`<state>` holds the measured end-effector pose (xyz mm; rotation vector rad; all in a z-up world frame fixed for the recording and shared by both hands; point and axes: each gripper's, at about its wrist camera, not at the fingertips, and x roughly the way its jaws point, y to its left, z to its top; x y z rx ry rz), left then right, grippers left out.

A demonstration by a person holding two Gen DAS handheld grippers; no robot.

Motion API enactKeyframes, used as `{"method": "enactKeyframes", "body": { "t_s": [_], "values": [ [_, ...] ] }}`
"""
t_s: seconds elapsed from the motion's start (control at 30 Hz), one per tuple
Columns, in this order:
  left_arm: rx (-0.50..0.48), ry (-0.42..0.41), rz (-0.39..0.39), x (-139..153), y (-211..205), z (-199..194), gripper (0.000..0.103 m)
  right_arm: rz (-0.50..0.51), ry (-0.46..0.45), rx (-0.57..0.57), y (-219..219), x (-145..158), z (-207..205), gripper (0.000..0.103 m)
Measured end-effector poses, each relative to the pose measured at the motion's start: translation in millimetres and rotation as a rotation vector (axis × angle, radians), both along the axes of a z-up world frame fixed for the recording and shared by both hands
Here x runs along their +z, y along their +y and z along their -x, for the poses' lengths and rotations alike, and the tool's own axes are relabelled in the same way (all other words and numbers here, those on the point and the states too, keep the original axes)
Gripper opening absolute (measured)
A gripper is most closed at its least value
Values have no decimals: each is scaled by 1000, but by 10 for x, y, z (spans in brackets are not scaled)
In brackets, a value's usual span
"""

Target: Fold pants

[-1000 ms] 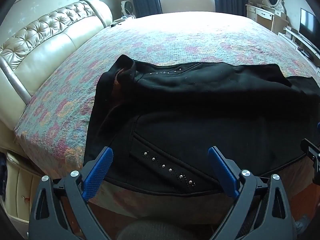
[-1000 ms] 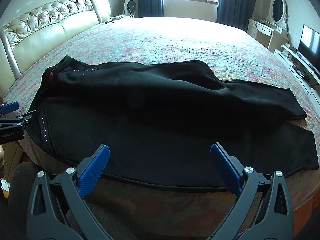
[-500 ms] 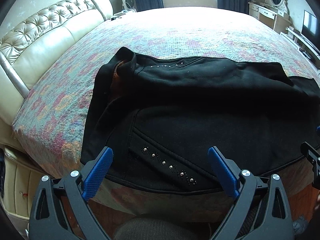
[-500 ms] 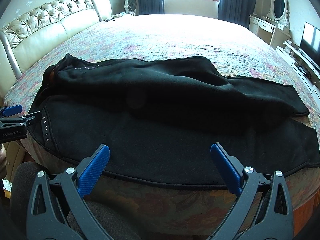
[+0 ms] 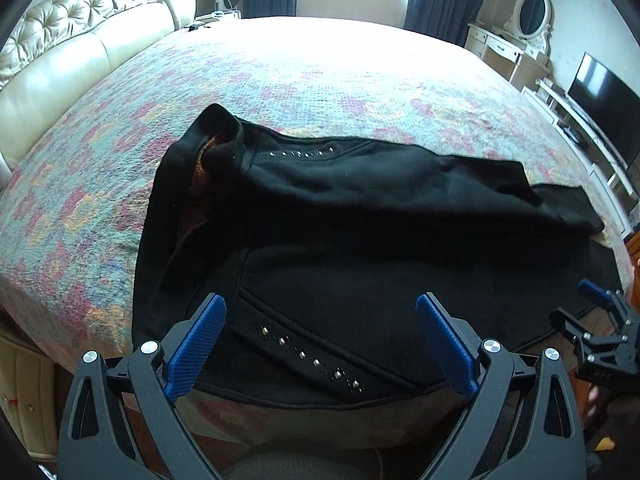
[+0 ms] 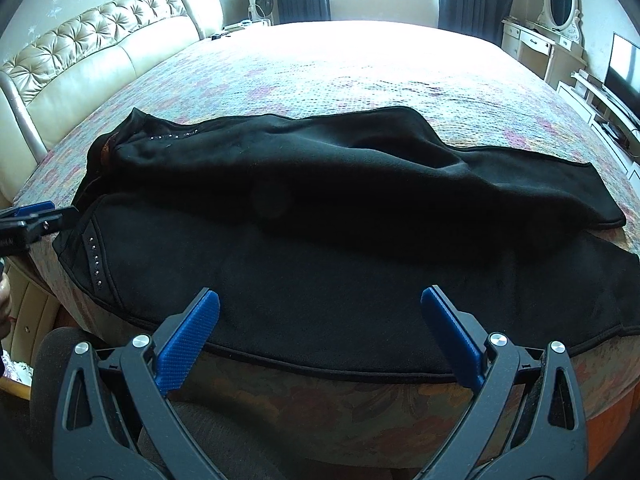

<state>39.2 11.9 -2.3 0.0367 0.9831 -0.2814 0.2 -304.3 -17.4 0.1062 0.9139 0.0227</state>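
Black pants (image 5: 360, 240) with silver studs lie spread across the near edge of the bed, waist to the left, legs to the right; they also show in the right wrist view (image 6: 340, 240). One leg lies partly over the other. My left gripper (image 5: 320, 336) is open and empty, just short of the studded pocket near the waist. My right gripper (image 6: 320, 328) is open and empty in front of the near leg's hem edge. Each gripper shows at the edge of the other's view.
The bed (image 5: 320, 80) has a floral quilt and a cream tufted headboard (image 5: 80, 48) at the left. A dresser with mirror (image 5: 516, 44) and a TV (image 5: 604, 104) stand at the right. A window with dark curtains is at the back.
Both grippers have risen and shifted slightly; the left view now looks more to the right across the pants. The pants have not moved and both grippers stay open.
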Motion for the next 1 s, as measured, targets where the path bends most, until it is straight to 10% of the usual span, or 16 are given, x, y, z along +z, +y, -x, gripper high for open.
{"method": "enactKeyframes", "body": {
  "t_s": [0.23, 0.5, 0.63, 1.0],
  "values": [
    [-7, 49, 71, 79, 252, -750, 95, -56, 48, -21, -67, -94, -98, 101],
    [69, 45, -236, -294, 300, -1398, 95, -132, 128, 10, 9, -219, -125, 101],
    [91, 114, -93, -400, 679, -1475, 96, -182, 124, 14, 5, -177, -112, 101],
    [248, 83, -211, -406, 1333, -1629, 96, -263, 163, -17, -64, -214, -100, 101]
  ]
}}
